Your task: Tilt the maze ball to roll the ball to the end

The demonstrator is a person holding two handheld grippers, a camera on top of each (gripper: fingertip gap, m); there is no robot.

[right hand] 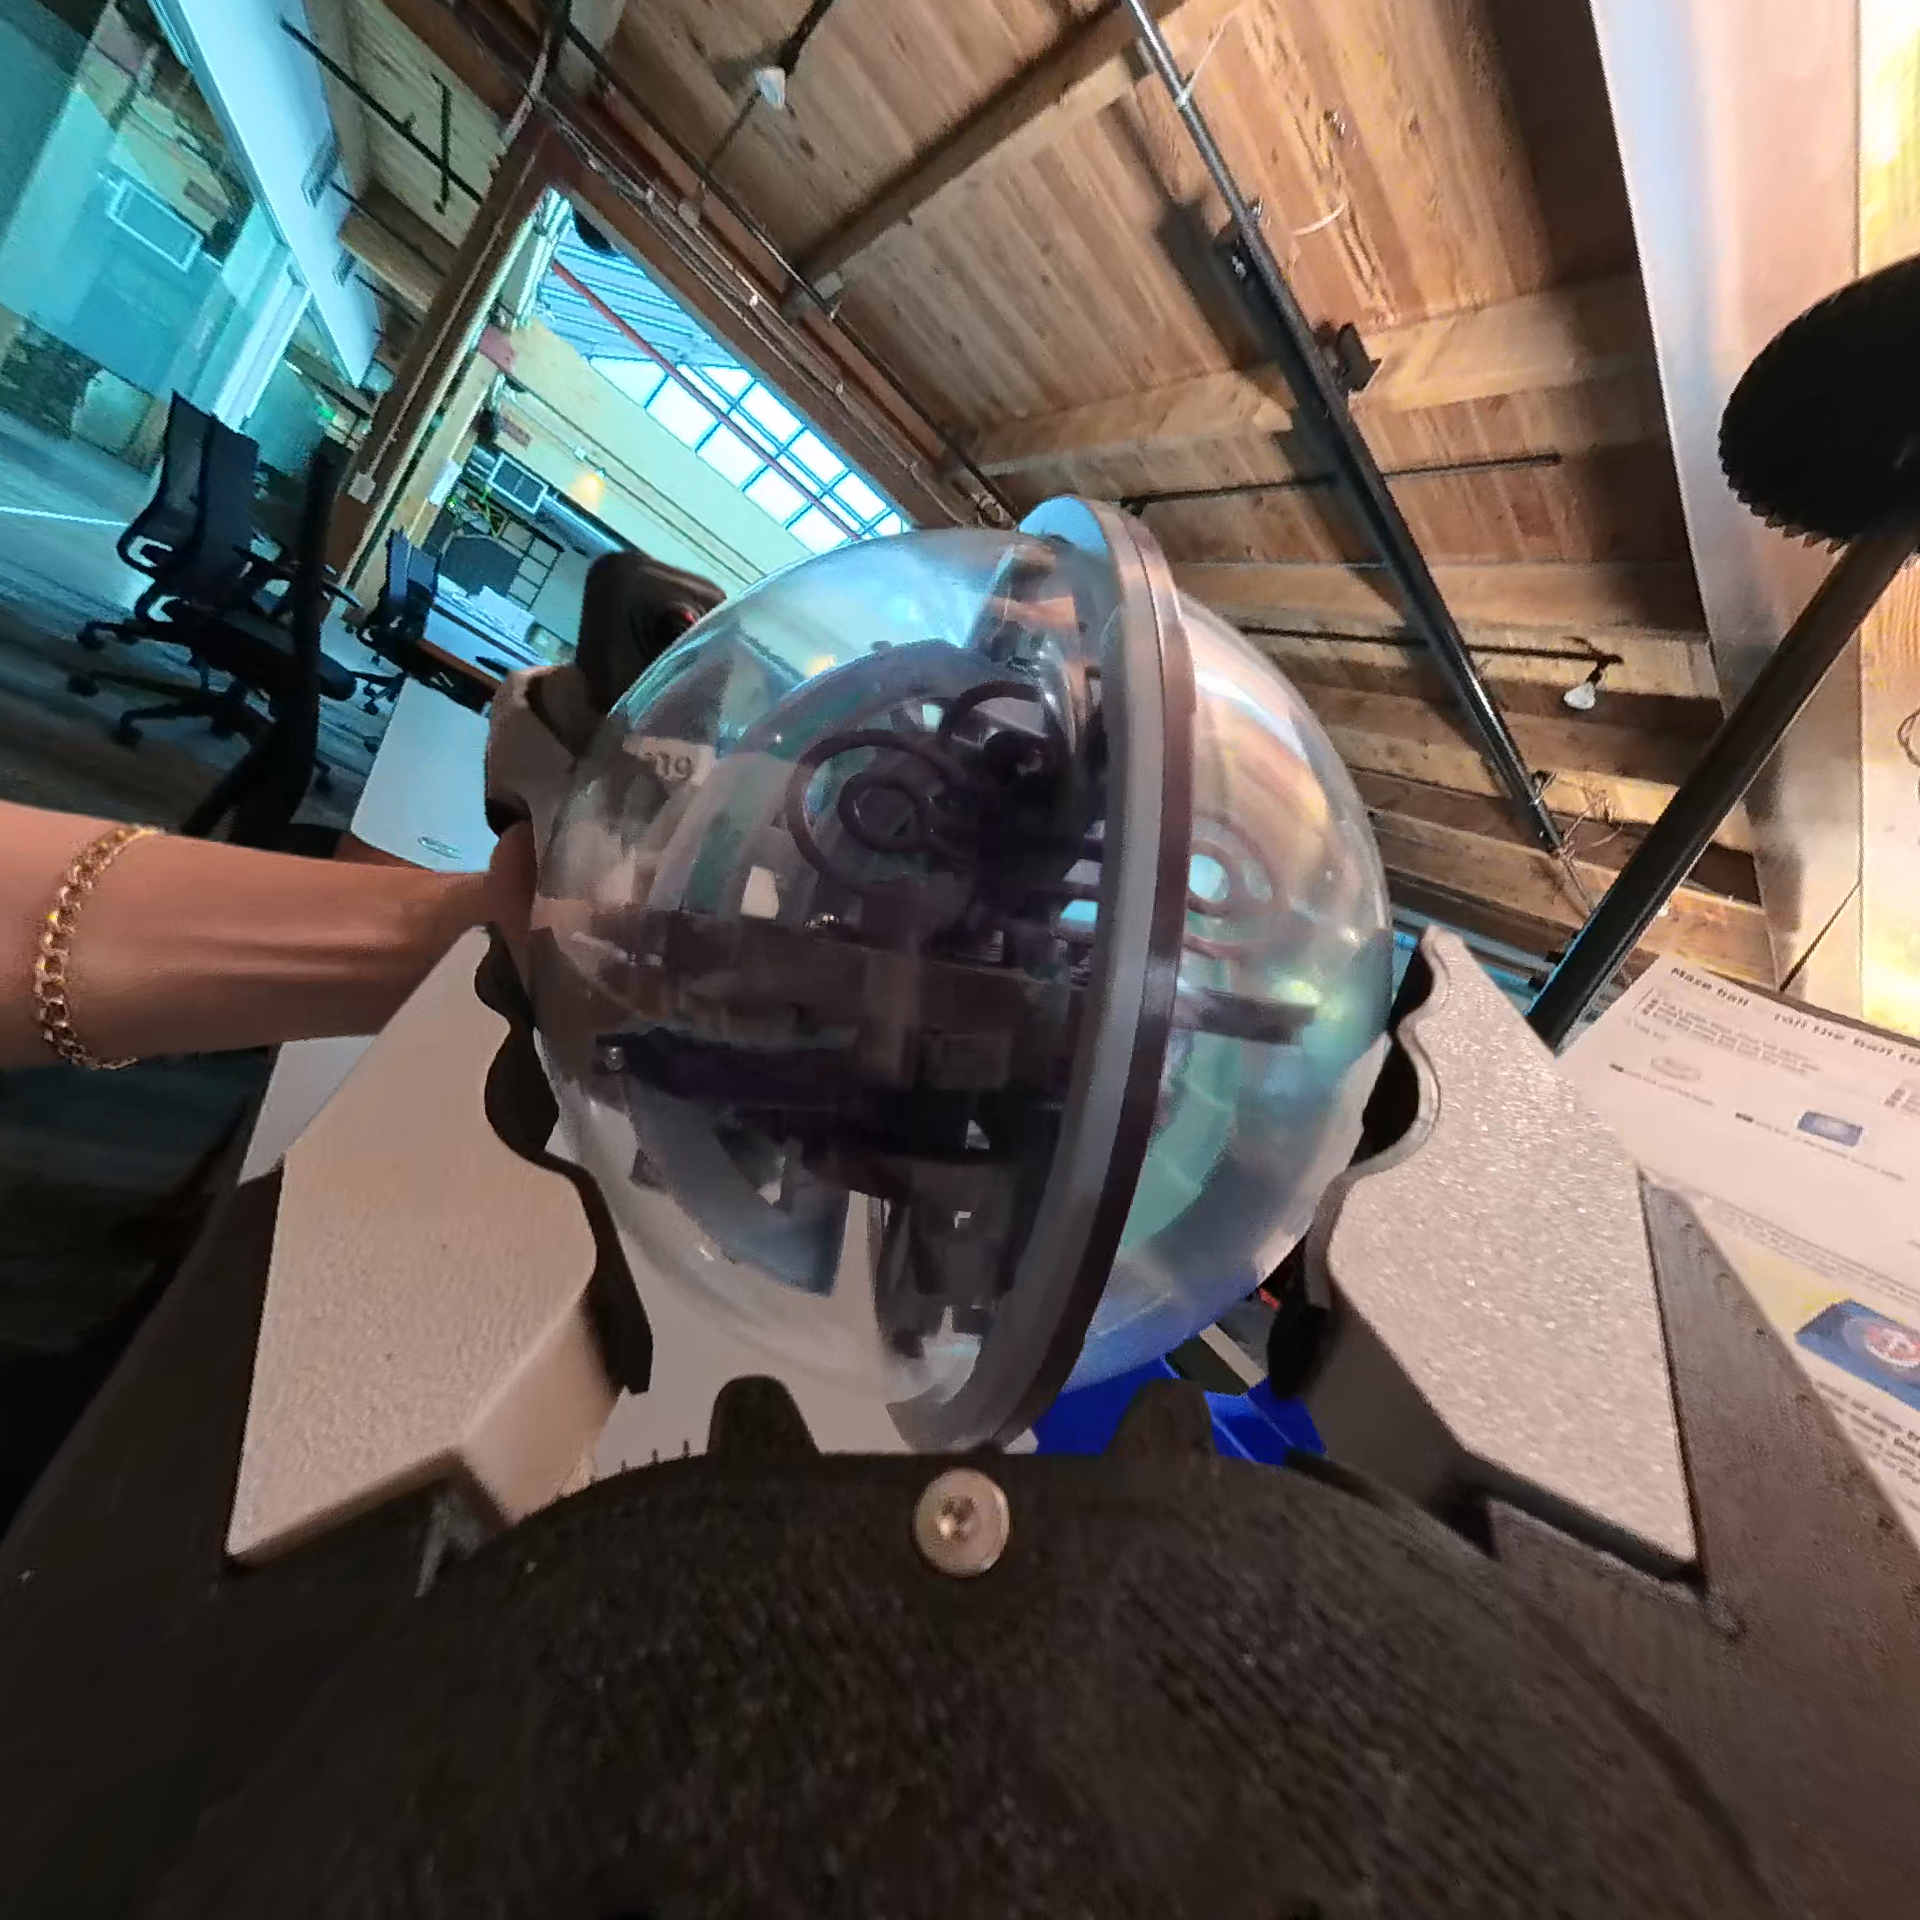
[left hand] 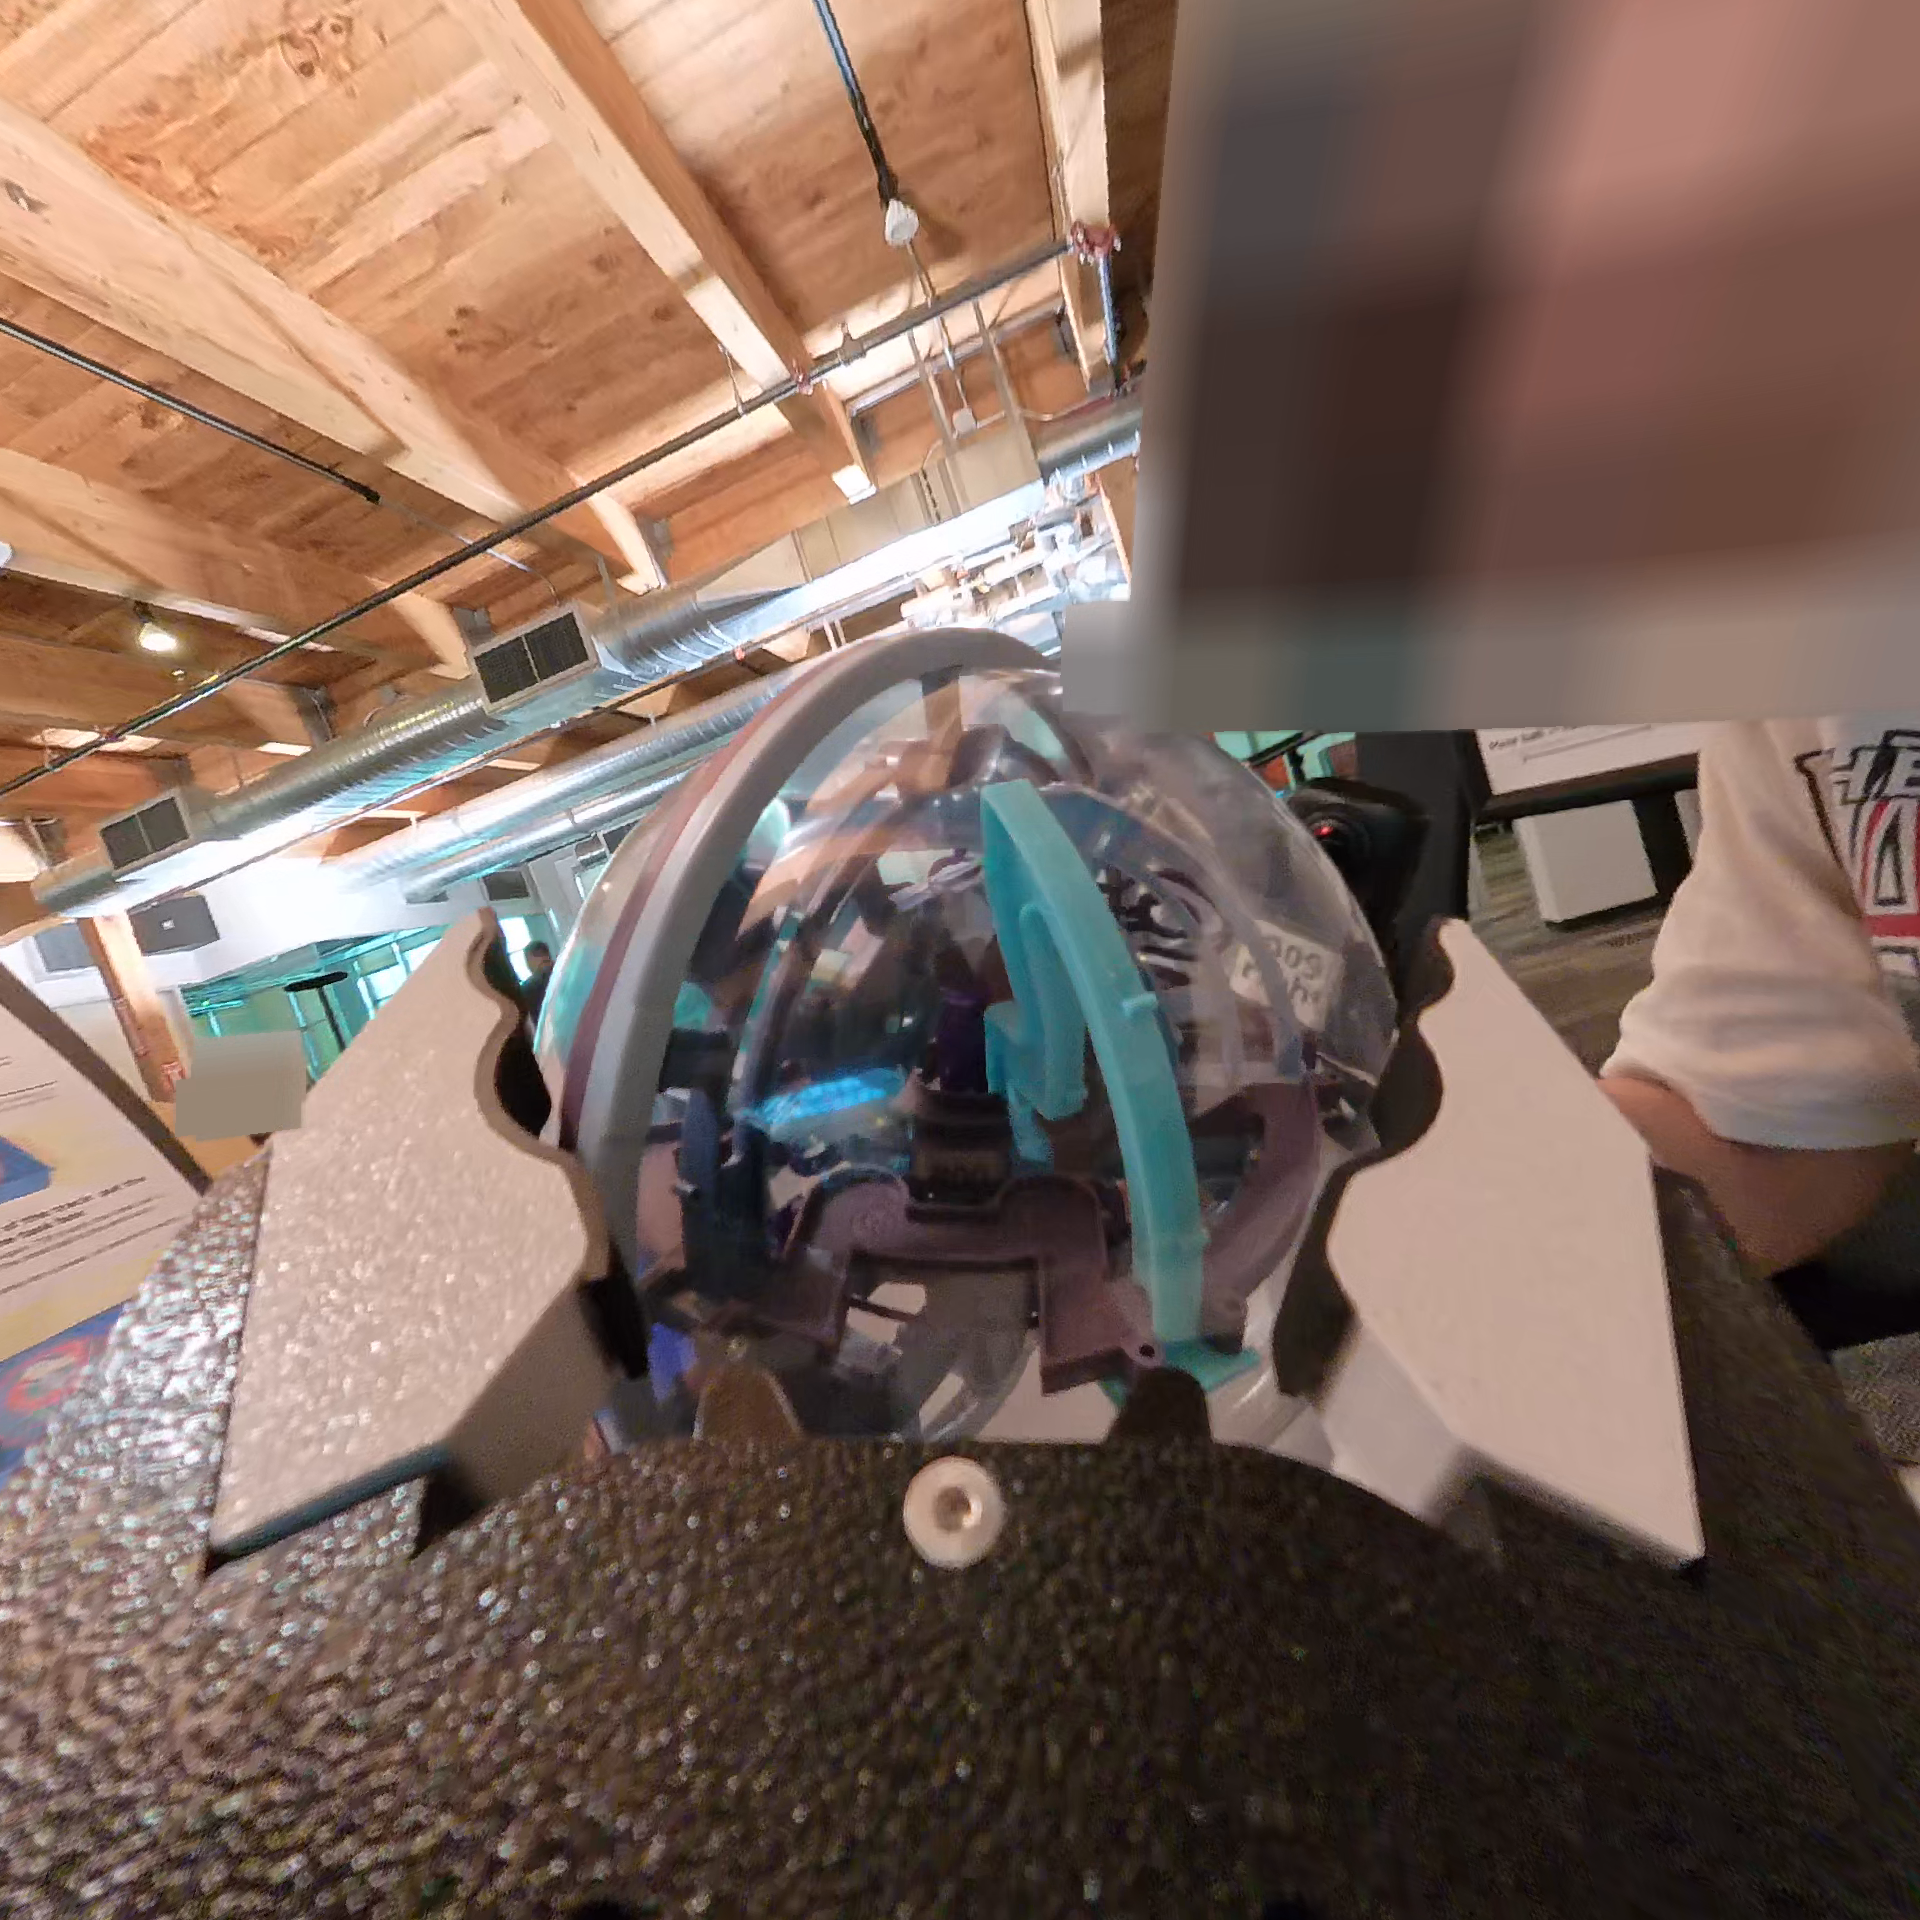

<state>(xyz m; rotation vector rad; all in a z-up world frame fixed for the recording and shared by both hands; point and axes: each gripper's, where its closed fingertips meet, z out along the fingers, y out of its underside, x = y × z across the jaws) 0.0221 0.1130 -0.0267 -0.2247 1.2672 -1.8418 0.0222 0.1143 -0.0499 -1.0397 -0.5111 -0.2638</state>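
- Left wrist view: the left gripper stands wide, and the maze ball fills the span between its grey fingers, whose wavy inner edges press the clear shell on either side.
- The ball is held up in the air against a wooden beam ceiling with silver ducts.
- Only this view shows the teal curved track inside the ball, with the grey seam ring arching over the ball's left part.
- The black camera of the right gripper peeps from behind the ball, and a white sleeve sits at the right edge.
- Right wrist view: the right gripper is just as wide, with both fingers pressed against the same ball.
- Here the seam ring runs nearly upright, right of centre, and dark purple tracks dominate inside.
- Only this view shows a forearm with a gold bracelet reaching to the ball's far left side, office chairs, a printed sheet and a blue object beneath the ball.
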